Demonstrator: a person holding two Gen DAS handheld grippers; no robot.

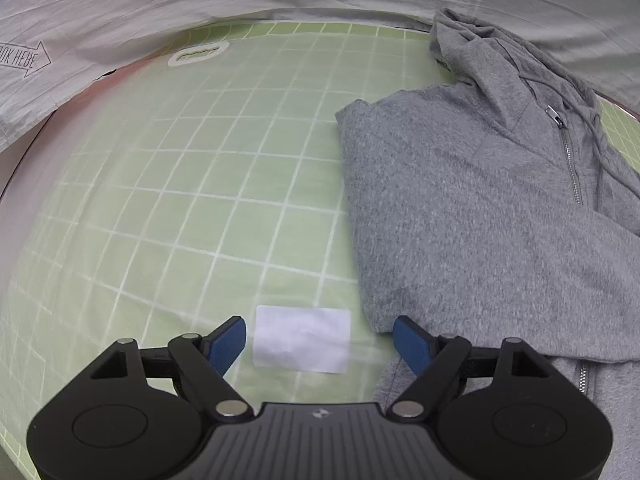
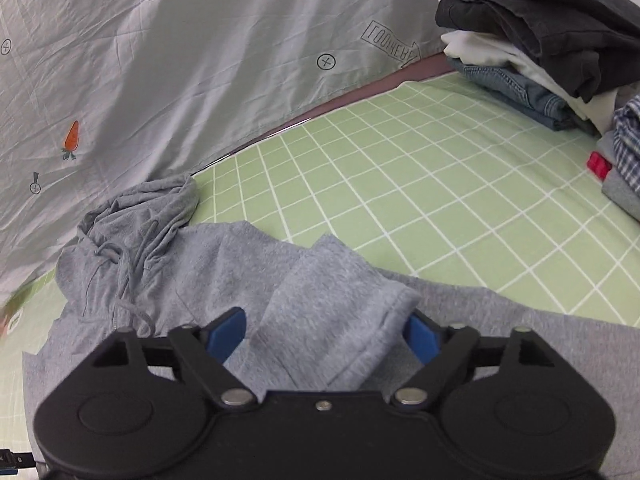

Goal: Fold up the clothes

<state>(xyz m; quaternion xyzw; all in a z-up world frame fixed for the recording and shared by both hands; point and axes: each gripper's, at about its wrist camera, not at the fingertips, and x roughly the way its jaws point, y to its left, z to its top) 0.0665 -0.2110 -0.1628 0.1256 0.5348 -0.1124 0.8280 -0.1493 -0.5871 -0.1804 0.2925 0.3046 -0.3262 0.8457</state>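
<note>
Green gridded mat point(image 1: 192, 208) holds the grey hoodie point(image 1: 460, 200). Your left gripper point(image 1: 320, 342) hangs wide open beside it, empty; your right gripper point(image 2: 326, 334) gapes around a sleeve point(image 2: 332, 304), not clamped.

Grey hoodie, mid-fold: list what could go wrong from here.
1. The right gripper is open around a sleeve cuff without pinching it; closing shallow could let the cuff slip out.
2. The drawstring lies loose by the hood and could get trapped in a fold.
3. The left gripper is open over the green grid mat, holding nothing, so the grey hoodie may drag unevenly.
</note>
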